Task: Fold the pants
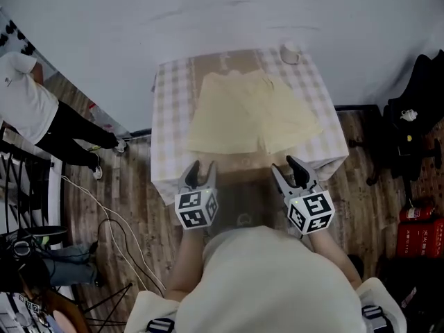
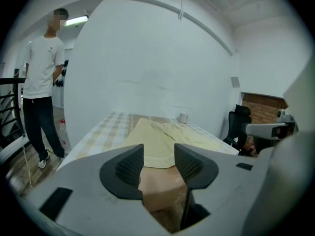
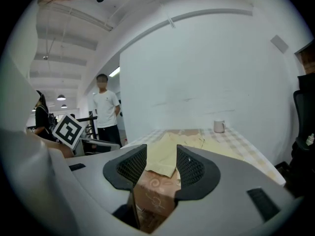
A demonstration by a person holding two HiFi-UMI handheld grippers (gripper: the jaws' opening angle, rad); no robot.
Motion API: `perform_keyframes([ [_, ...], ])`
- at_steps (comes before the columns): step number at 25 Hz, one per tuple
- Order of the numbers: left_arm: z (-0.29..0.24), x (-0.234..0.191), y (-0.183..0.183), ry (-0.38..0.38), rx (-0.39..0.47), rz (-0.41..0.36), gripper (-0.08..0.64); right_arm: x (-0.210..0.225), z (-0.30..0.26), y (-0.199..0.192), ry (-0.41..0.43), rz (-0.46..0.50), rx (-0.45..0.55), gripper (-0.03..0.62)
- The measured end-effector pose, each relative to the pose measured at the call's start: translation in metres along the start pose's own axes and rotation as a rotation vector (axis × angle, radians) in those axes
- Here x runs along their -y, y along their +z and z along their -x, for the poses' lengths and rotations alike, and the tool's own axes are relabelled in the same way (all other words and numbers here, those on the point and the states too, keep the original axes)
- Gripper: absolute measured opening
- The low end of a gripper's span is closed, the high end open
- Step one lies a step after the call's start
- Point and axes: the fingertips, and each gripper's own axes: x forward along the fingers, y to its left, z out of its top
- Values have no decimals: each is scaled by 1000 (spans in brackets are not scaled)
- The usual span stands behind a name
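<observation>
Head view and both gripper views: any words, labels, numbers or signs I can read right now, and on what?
No readable text in any view.
Cubes on the left gripper and the right gripper: square black-and-white markers, no letters.
Label on the red fire extinguisher: too small to read.
Chest mark on the bystander's white shirt: too small to read.
Swirls on the brown runner: ornament, not lettering.

The pants (image 1: 253,113) are matt, lightly creased cloth; the tablecloth (image 1: 166,109) is checked fabric; the floor (image 1: 139,189) shows grained wood planks.
</observation>
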Motion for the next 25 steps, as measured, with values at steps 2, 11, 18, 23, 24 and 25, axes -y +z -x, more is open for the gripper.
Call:
perform_keyframes([
  [2,-14,-18,-4,23,-19,22,177,2,-14,-1,0,-3,-10,175],
  [11,-62,-90,-33,122,-124,66,204,1,-57,-12,16,-6,-62,175],
  [18,-87,-124,-46,181,-195,100,212,4,-75,-23,29,1,-116,175],
  [23,-98,-135,-55,199,-257,123,212,8,-86,-28,51,11,-144,175],
  [24,-99,-136,-57,204,-271,122,212,9,-88,-28,55,13,-147,175],
  [25,-100,-136,-58,207,-287,116,210,9,-89,-29,57,14,-151,175],
])
